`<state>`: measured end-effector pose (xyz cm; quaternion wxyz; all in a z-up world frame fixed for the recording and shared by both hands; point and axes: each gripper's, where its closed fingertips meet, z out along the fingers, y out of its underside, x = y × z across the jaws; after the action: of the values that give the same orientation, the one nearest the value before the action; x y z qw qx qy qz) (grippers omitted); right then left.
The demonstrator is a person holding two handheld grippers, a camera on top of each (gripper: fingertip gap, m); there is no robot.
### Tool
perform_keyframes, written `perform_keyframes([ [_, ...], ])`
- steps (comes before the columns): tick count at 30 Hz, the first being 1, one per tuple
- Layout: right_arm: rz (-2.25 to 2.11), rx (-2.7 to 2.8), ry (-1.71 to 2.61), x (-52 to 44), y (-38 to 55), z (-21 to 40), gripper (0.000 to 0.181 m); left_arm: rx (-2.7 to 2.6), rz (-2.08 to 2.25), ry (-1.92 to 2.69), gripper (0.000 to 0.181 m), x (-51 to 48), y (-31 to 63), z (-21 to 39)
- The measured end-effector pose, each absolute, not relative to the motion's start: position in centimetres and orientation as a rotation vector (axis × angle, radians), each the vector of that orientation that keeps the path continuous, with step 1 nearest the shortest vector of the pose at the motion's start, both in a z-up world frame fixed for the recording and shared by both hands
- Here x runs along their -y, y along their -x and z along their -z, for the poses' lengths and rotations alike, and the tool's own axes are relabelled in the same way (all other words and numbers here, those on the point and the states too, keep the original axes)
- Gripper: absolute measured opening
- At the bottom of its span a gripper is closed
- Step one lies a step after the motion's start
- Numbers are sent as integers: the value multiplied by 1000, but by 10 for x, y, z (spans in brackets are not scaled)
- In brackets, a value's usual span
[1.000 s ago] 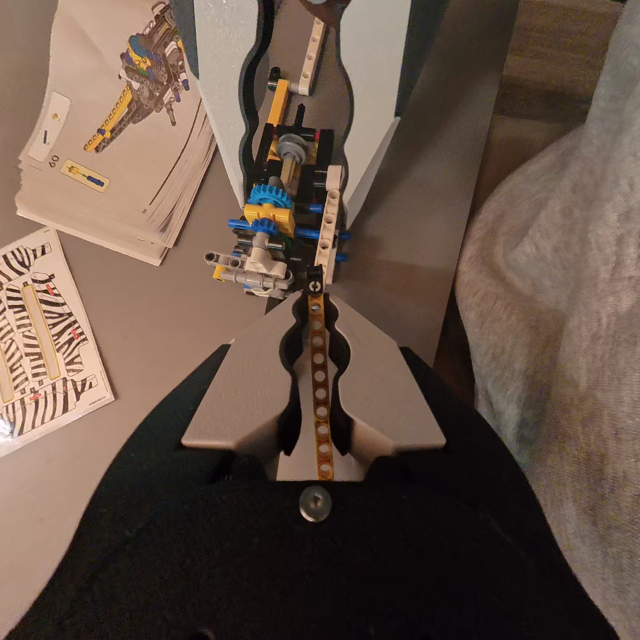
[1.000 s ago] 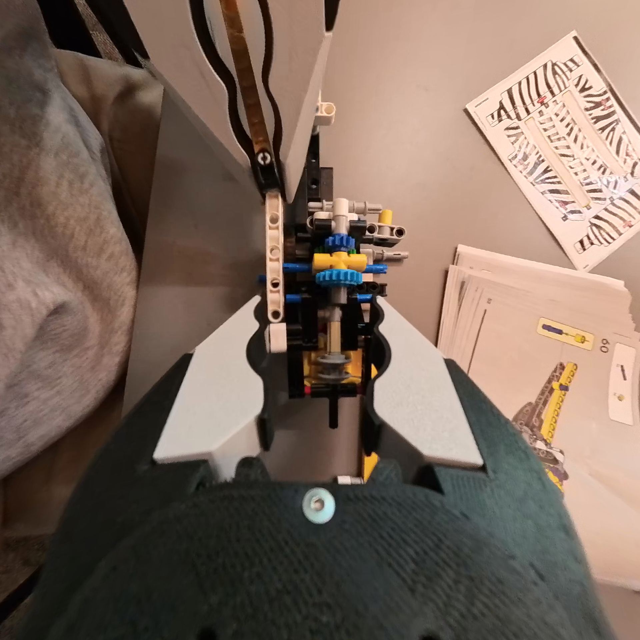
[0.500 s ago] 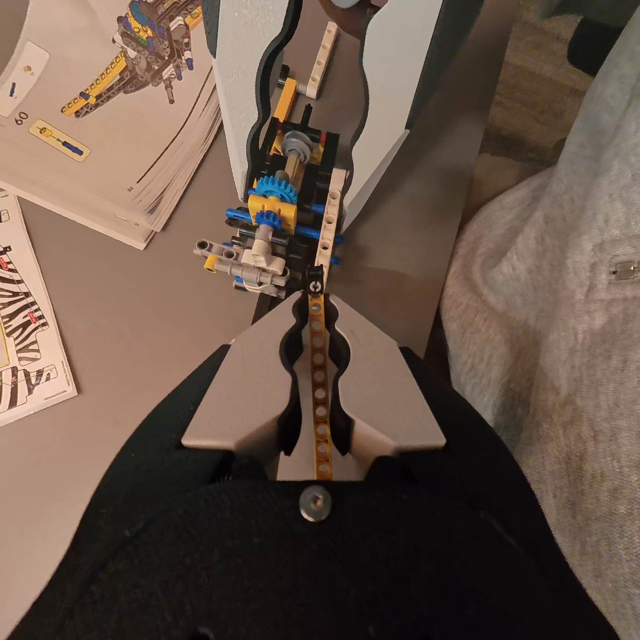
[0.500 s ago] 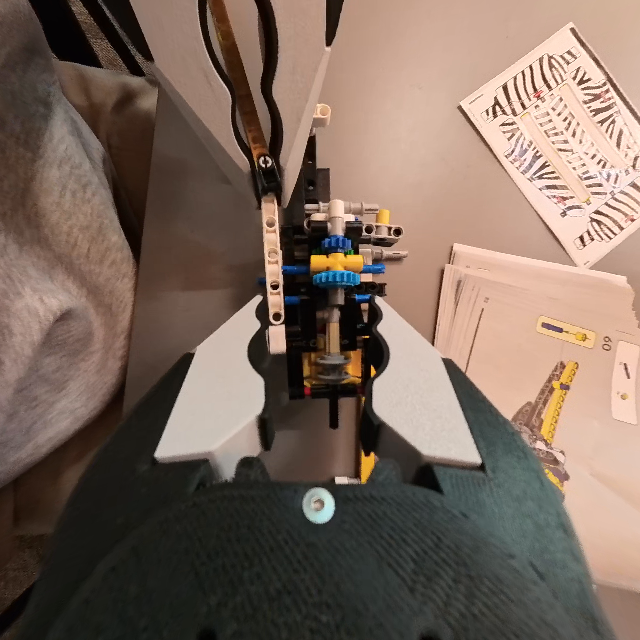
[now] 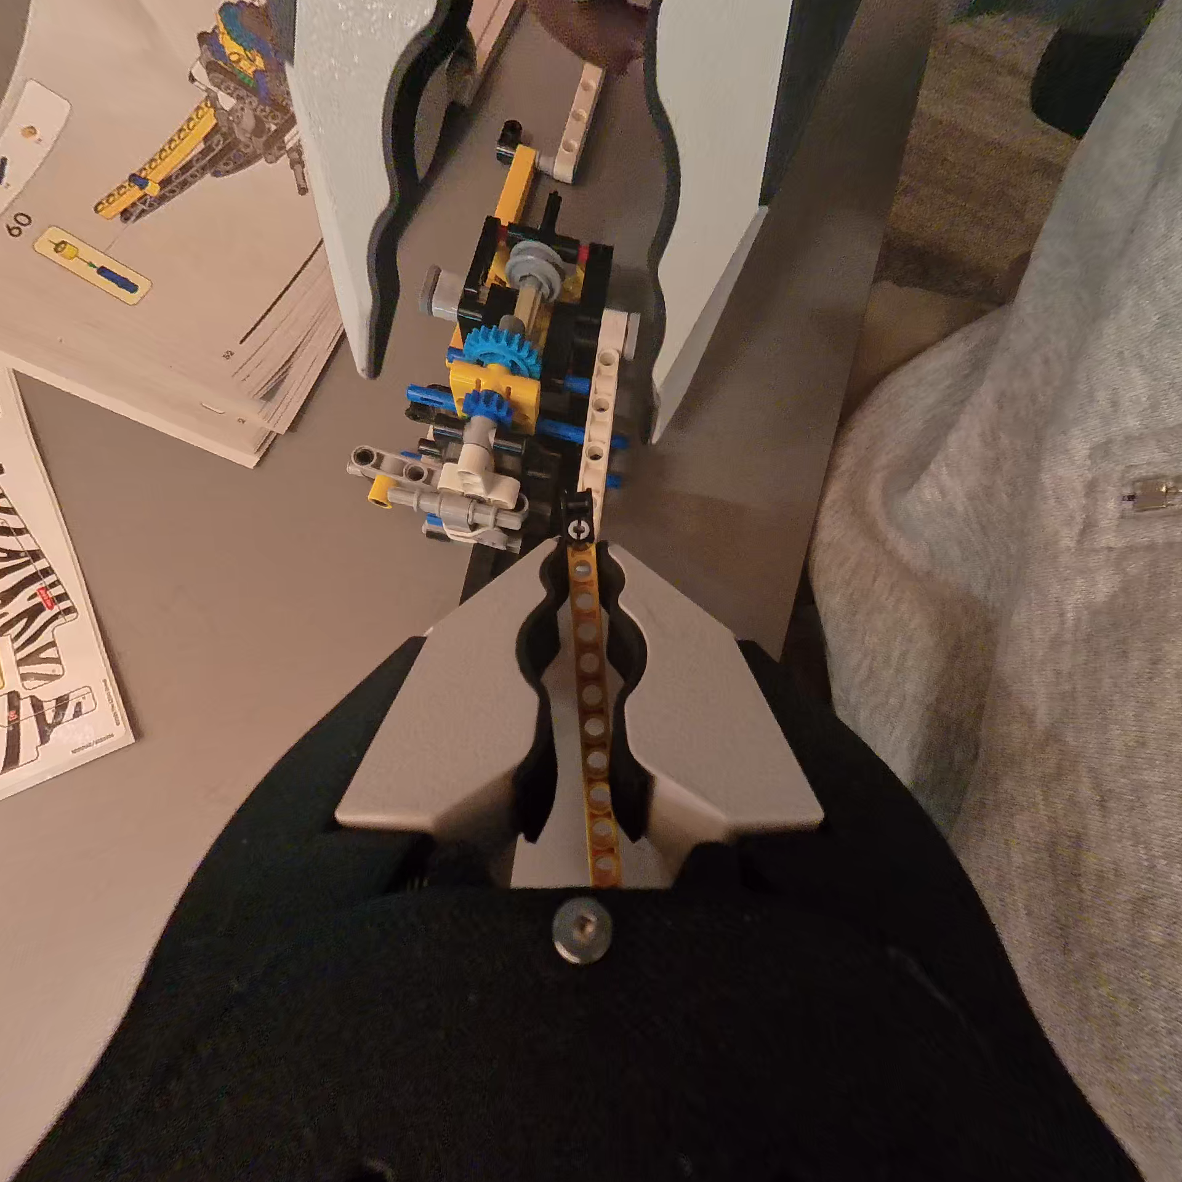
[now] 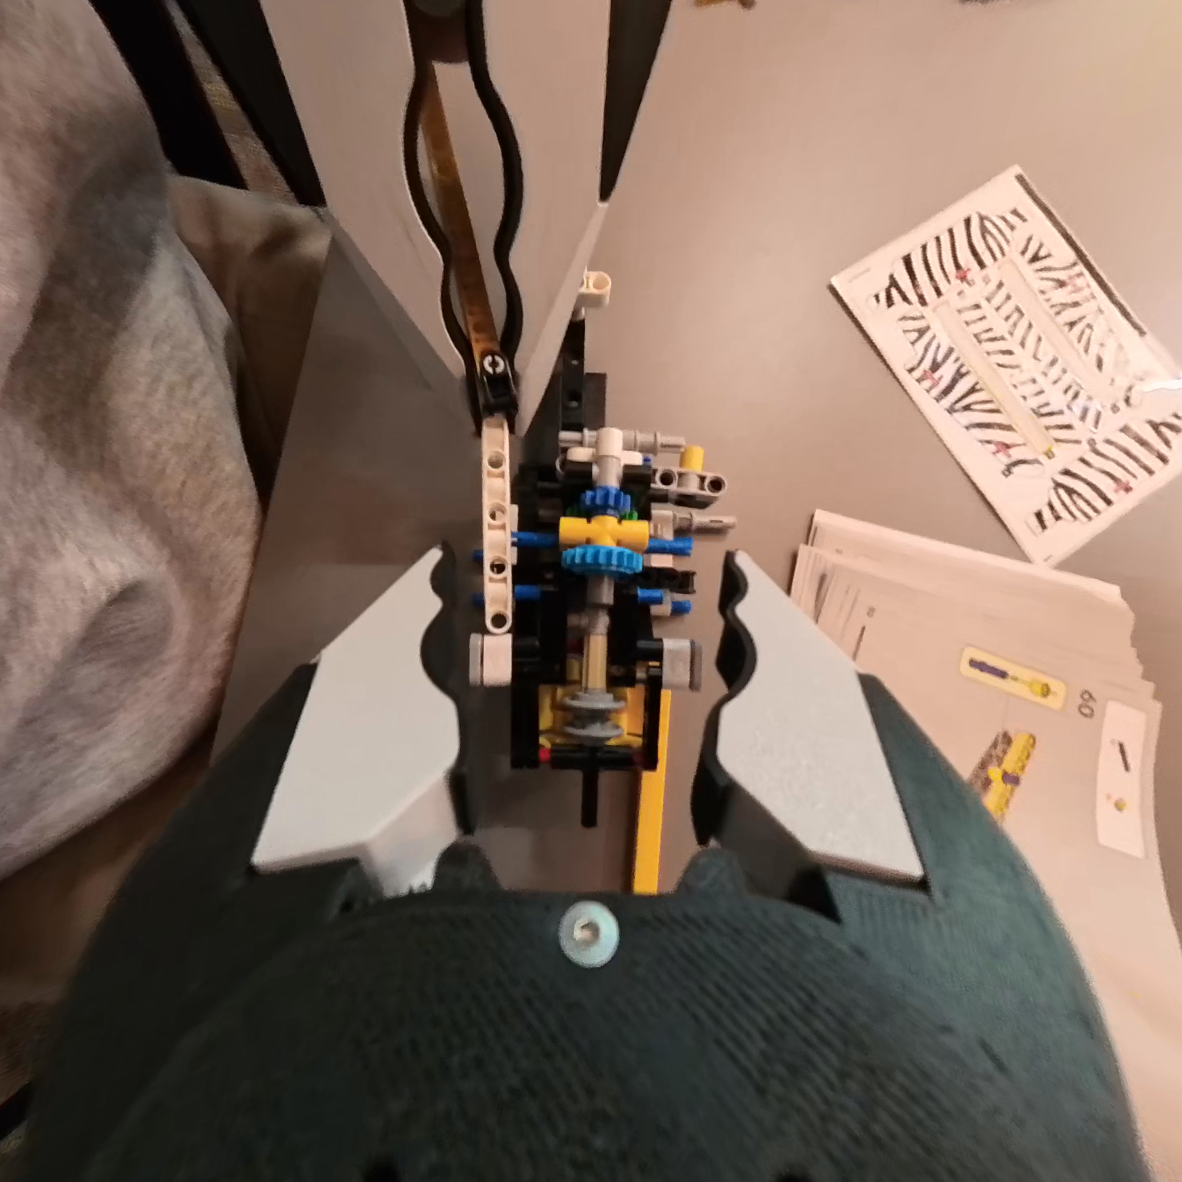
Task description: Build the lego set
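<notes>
Right claw [image 6: 585, 691] has just spread wide, jaws now clear of both sides of the black-and-yellow geared lego assembly [image 5: 518, 390] it was clamping a moment ago; assembly sits free on the grey table [image 5: 224, 575]. Left claw [image 5: 583, 563] stays pinched on the long yellow holed beam [image 5: 591, 697], its black end connector [image 5: 579, 515] touching the white holed side beam [image 6: 496, 531]. Likely mid-joint, so support is gone. Table edge runs just beside the white beam; open room lies toward the instruction booklet [image 5: 160, 256].
</notes>
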<state>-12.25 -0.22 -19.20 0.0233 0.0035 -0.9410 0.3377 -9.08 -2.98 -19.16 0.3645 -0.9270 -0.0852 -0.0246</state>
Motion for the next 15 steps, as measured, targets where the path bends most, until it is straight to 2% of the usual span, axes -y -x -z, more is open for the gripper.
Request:
perform_keyframes([
  [5,-999,2935,-100,10,120,201,71,213,60,2391,5,30,91,192],
  [15,-997,2938,-93,12,120,203,67,177,63,2385,5,30,88,192],
])
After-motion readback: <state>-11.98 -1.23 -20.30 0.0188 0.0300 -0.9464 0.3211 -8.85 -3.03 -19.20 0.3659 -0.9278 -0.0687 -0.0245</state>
